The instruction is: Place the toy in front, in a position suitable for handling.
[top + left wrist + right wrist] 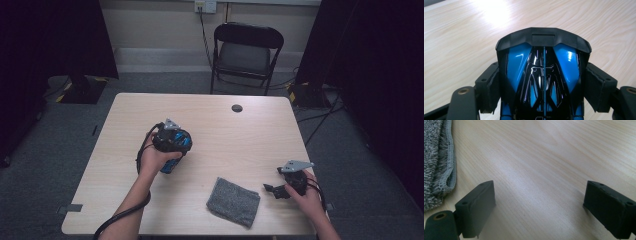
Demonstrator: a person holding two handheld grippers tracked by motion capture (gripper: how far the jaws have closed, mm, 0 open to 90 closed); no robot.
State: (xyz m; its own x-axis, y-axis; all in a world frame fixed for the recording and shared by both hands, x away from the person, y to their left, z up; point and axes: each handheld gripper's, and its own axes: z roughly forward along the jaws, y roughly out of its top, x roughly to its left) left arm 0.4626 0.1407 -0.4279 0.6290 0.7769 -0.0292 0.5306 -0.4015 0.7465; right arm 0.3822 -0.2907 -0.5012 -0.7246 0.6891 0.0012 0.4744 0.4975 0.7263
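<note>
A glossy blue and black object (544,75), shaped like a toy car body, sits between the pads (491,87) of my left gripper (544,85), which press on both its sides. In the high view the left gripper (172,152) points down over the left middle of the table, with the blue object (169,166) under it, just above the wood. My right gripper (272,189) rests near the table's front right, jaws wide apart. In its own view the right gripper (539,205) has only bare wood between its jaws. A grey cloth (233,201) lies left of it.
The light wooden table (225,130) has a dark round grommet (237,108) near its far edge. The grey cloth's stitched edge (449,157) lies close to the right gripper's left jaw. A black folding chair (245,50) stands behind the table. Cables trail on the floor at right.
</note>
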